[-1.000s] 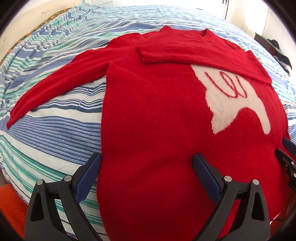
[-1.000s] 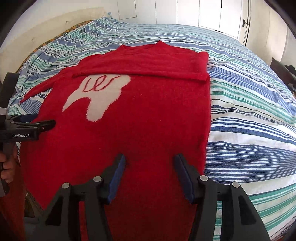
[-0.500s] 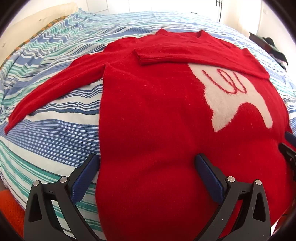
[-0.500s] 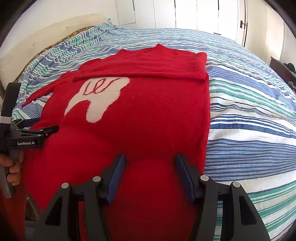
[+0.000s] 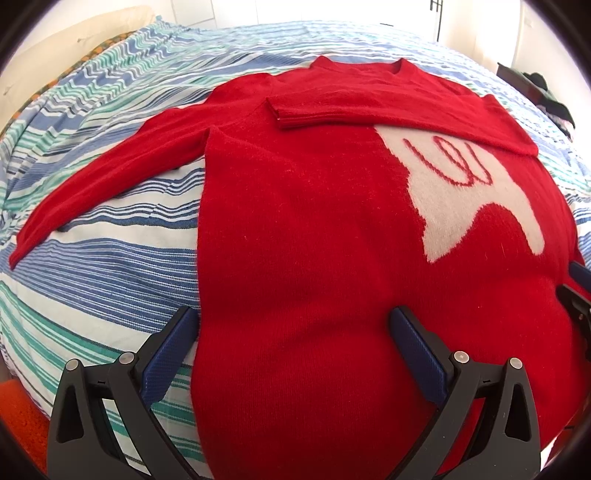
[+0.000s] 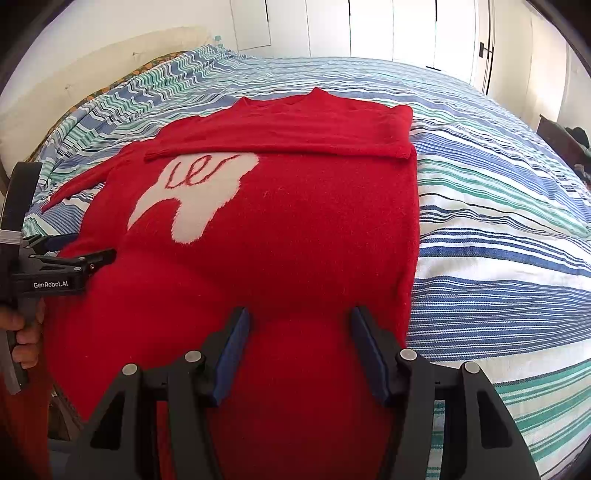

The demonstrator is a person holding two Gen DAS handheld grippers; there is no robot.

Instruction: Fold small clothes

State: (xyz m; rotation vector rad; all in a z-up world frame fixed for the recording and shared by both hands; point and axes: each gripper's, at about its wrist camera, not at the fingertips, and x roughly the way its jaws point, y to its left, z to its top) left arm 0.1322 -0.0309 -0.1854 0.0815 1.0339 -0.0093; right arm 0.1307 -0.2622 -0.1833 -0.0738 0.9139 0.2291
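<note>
A red sweater (image 5: 306, 229) with a white motif (image 5: 472, 192) lies flat on the striped bed; it also shows in the right wrist view (image 6: 295, 236). Its right sleeve (image 5: 369, 107) is folded across the chest. Its left sleeve (image 5: 110, 173) stretches out over the bedspread. My left gripper (image 5: 291, 332) is open over the sweater's lower left edge, holding nothing. My right gripper (image 6: 299, 332) is open over the lower right part of the sweater, empty. The left gripper also shows at the left of the right wrist view (image 6: 77, 251).
The blue, green and white striped bedspread (image 6: 498, 206) covers the whole bed. A beige headboard (image 6: 110, 55) runs along the far left. White closet doors (image 6: 369, 26) stand behind. Dark clothes (image 5: 546, 96) lie at the far right. An orange surface (image 5: 18, 406) sits below the bed edge.
Both grippers have lowered and moved slightly closer to the sweater's hem. The sweater has not moved.
</note>
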